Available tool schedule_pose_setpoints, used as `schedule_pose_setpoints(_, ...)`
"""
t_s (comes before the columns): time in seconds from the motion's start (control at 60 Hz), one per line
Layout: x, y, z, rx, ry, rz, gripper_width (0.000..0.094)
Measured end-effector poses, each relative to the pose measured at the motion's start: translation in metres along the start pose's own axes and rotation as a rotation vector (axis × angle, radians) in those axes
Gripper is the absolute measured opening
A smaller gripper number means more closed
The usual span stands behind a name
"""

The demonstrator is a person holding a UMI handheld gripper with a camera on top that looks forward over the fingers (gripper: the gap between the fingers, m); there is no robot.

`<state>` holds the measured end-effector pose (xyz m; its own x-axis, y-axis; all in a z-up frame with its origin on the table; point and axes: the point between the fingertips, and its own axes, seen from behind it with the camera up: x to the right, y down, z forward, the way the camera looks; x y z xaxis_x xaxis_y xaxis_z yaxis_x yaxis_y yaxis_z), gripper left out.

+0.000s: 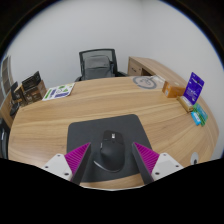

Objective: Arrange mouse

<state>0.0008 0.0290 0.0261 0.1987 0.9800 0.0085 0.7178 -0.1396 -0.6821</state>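
Mouse (109,152) btwn open jaws, mid-mousepad (90,135)

Office or meeting room: large rounded wooden counter (70,112), black mesh office chair (97,64) pulled up at far side, plain pale walls, boxes and printed leaflets (57,92) along edges, black mouse mat (108,140) near front.

tongs (110,160) level over table, purple pads (77,158) spread, mouse (110,152) between fingers, gaps either side.

The mouse (109,153) lies on the mat (105,138) between the open gripper (110,160) fingers; a chair (97,64) stands at 12 o'clock behind the table (90,105).
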Motion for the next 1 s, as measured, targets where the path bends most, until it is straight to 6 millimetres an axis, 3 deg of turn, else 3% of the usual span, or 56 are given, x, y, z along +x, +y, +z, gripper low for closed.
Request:
schedule_pose_setpoints(0.1,-0.009,0.003,-0.048,0.000,-0.025,-0.005,0.0860)
schedule_pose_setpoints(0.383,-0.031,0.025,-0.233,0.033,-0.039,-0.046,0.0859)
schedule_pose_setpoints(0.533,-0.041,0.044,-0.311,0.046,-0.048,-0.042,0.0853)
schedule_pose_setpoints(0.65,-0.042,0.058,-0.353,0.047,-0.027,-0.051,0.0854)
schedule_pose_setpoints(0.75,-0.043,0.066,-0.378,0.056,-0.020,-0.039,0.0854)
schedule_pose_setpoints(1.0,-0.040,0.072,-0.410,0.077,0.013,-0.044,0.0851)
